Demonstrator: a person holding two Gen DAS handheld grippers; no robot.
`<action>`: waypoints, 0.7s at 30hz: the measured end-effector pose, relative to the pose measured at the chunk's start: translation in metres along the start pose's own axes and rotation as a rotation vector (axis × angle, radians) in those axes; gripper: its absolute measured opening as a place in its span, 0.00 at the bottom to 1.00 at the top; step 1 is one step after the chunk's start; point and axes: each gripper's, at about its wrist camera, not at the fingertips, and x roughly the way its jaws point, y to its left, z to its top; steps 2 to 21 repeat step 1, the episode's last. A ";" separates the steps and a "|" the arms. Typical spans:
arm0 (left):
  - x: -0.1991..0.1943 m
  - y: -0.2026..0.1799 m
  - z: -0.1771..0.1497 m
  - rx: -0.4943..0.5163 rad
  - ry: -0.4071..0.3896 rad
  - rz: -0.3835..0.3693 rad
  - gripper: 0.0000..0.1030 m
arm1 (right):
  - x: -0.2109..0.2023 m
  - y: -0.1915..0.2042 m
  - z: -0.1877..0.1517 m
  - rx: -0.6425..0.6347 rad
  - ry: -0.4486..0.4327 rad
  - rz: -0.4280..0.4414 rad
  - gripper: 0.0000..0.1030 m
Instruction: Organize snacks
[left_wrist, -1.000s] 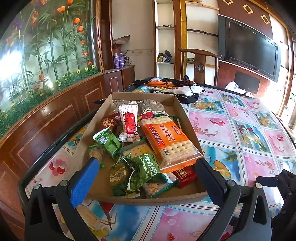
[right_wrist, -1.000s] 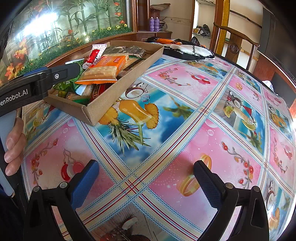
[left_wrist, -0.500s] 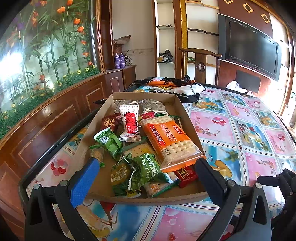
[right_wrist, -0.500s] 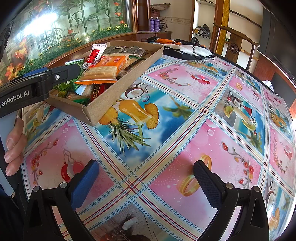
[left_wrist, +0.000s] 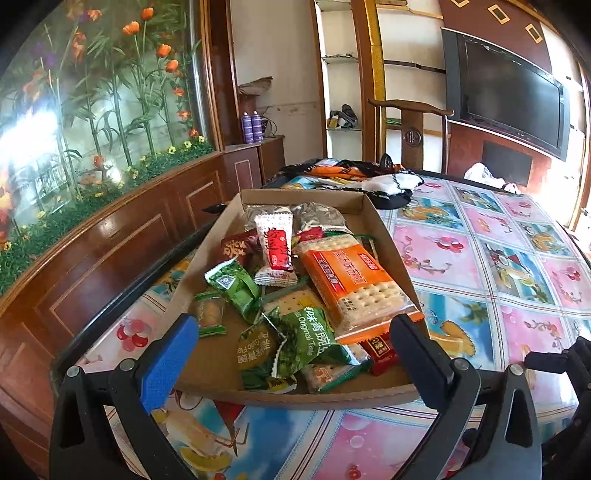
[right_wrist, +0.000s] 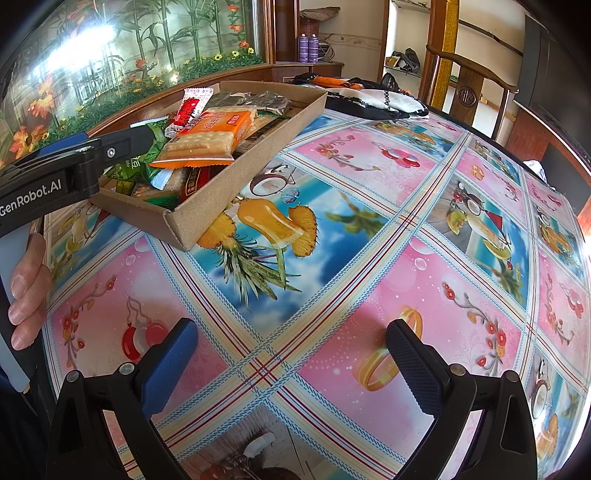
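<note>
A shallow cardboard tray (left_wrist: 310, 397) (right_wrist: 236, 184) sits on the table, heaped with several snack packets. An orange cracker pack (left_wrist: 354, 284) (right_wrist: 210, 134) lies on top, a white and red wafer packet (left_wrist: 275, 247) leans behind it, and green tea-biscuit packets (left_wrist: 310, 339) lie at the tray's near end. My left gripper (left_wrist: 291, 362) stands open just before the tray's near wall, with nothing between its fingers. My right gripper (right_wrist: 290, 363) stands open over the bare tablecloth, to the right of the tray.
The table wears a glossy fruit-print cloth (right_wrist: 369, 258). A pile of dark and orange fabric (left_wrist: 369, 181) lies at the table's far end, a wooden chair (left_wrist: 413, 133) behind it. A wood-panelled wall (left_wrist: 92, 251) runs along the left. A hand (right_wrist: 26, 291) holds the left gripper's handle.
</note>
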 end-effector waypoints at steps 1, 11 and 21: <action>0.001 0.001 0.000 -0.003 0.006 -0.005 1.00 | 0.000 0.000 0.000 0.000 0.000 0.000 1.00; 0.001 0.001 0.000 -0.003 0.006 -0.005 1.00 | 0.000 0.000 0.000 0.000 0.000 0.000 1.00; 0.001 0.001 0.000 -0.003 0.006 -0.005 1.00 | 0.000 0.000 0.000 0.000 0.000 0.000 1.00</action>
